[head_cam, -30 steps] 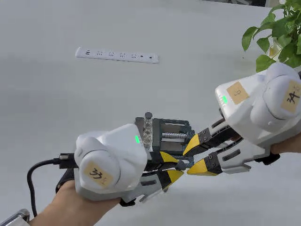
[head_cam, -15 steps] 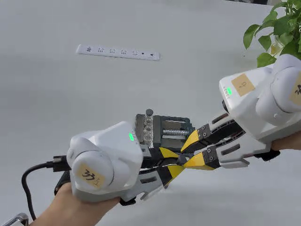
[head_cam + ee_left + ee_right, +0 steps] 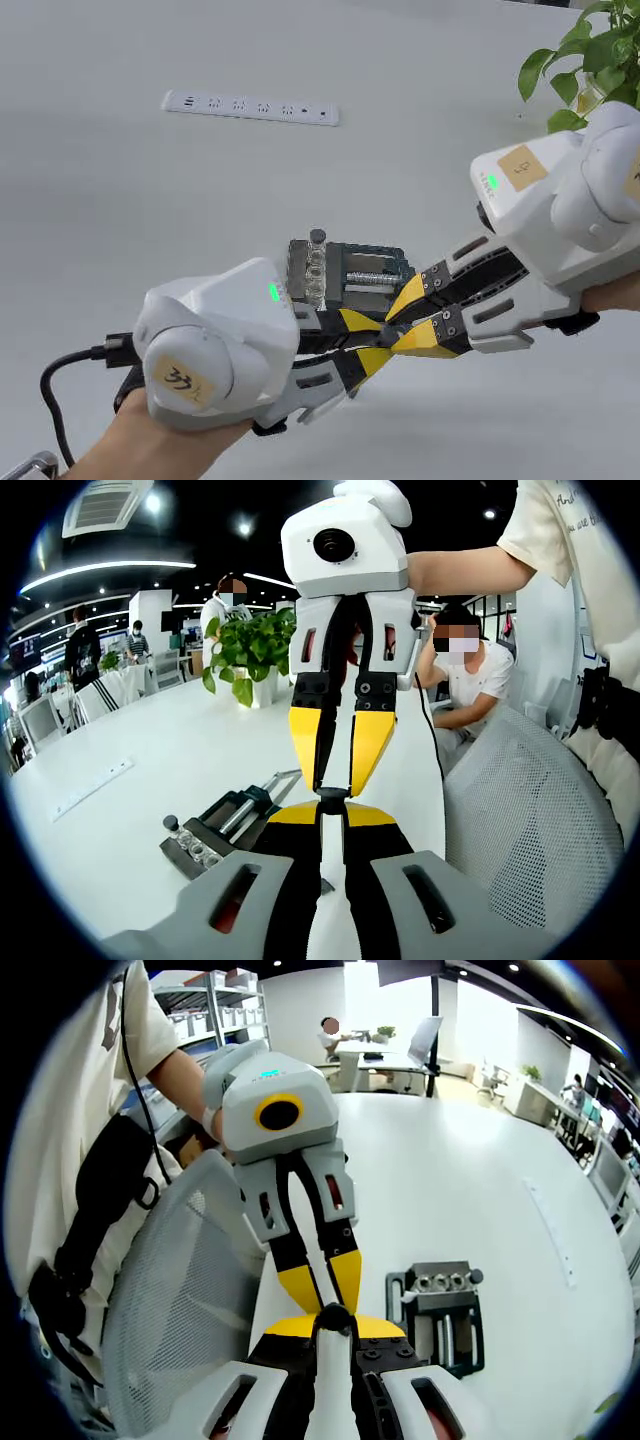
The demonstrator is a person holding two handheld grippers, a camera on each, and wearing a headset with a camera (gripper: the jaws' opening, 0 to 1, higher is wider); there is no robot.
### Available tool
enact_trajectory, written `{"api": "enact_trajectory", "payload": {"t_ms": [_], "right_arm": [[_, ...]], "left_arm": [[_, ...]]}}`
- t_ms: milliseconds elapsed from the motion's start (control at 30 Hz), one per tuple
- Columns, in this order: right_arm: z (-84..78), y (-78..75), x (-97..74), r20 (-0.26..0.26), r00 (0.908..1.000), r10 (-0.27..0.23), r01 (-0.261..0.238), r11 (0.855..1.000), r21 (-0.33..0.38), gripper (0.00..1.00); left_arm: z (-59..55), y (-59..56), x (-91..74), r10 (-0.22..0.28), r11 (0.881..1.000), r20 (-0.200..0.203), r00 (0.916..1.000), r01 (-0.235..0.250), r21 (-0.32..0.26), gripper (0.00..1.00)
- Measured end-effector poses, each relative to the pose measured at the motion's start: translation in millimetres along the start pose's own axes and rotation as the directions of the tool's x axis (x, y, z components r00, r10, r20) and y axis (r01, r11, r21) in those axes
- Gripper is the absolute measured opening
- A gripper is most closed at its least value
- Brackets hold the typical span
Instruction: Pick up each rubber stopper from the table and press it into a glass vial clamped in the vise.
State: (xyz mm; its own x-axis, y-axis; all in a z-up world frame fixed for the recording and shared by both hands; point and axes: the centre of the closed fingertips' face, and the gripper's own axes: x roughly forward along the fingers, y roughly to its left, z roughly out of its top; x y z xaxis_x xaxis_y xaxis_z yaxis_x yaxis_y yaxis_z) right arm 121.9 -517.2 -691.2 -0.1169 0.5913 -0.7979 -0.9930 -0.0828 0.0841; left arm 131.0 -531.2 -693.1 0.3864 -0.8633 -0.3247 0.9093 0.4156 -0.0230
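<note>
The left gripper point(image 3: 377, 349) and the right gripper point(image 3: 397, 336) are meeting tip to tip. Both are pinching one small dark rubber stopper point(image 3: 385, 341) between nearly closed jaws. The vise point(image 3: 365, 268), holding a row of glass vials point(image 3: 316, 272), is standing just behind the tips. The white table point(image 3: 120, 220) is lying bare around it, and the power strip point(image 3: 250, 108) is well apart.

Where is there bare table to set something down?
Free: bare table between the power strip and the vise; also right of the strip, up to the plant. Crowded: the vise's near side, where the left tongs and right tongs meet tip to tip.
</note>
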Motion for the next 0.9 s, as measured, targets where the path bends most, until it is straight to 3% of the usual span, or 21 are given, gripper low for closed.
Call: {"api": "enact_trajectory", "payload": {"t_ms": [333, 700, 800, 900], "right_arm": [[2.2, 0.3, -0.4, -0.005, 0.9998, -0.017, 0.017, 1.000, -0.005, 0.06], [-0.4, -1.5, 3.5, -0.067, 0.9978, -0.004, 0.002, 1.000, -0.026, 0.05], [-1.0, -4.8, 5.4, -0.080, 0.9968, -0.004, 0.001, 0.999, -0.037, 0.05], [-3.9, -7.6, 7.4, -0.093, 0.9957, 0.000, -0.004, 0.999, -0.042, 0.05]], "left_arm": [[-0.7, 1.3, 1.0, 0.005, 1.000, 0.000, 1.0000, -0.005, -0.026, 0.04], [-5.6, 3.2, 2.2, 0.011, 1.000, -0.017, 0.9998, -0.012, -0.027, 0.05], [-10.2, 9.5, 0.7, 0.044, 0.998, -0.030, 0.9986, -0.045, -0.037, 0.07], [-18.8, 19.3, -2.9, 0.084, 0.995, -0.049, 0.9953, -0.086, -0.049, 0.18]]}}
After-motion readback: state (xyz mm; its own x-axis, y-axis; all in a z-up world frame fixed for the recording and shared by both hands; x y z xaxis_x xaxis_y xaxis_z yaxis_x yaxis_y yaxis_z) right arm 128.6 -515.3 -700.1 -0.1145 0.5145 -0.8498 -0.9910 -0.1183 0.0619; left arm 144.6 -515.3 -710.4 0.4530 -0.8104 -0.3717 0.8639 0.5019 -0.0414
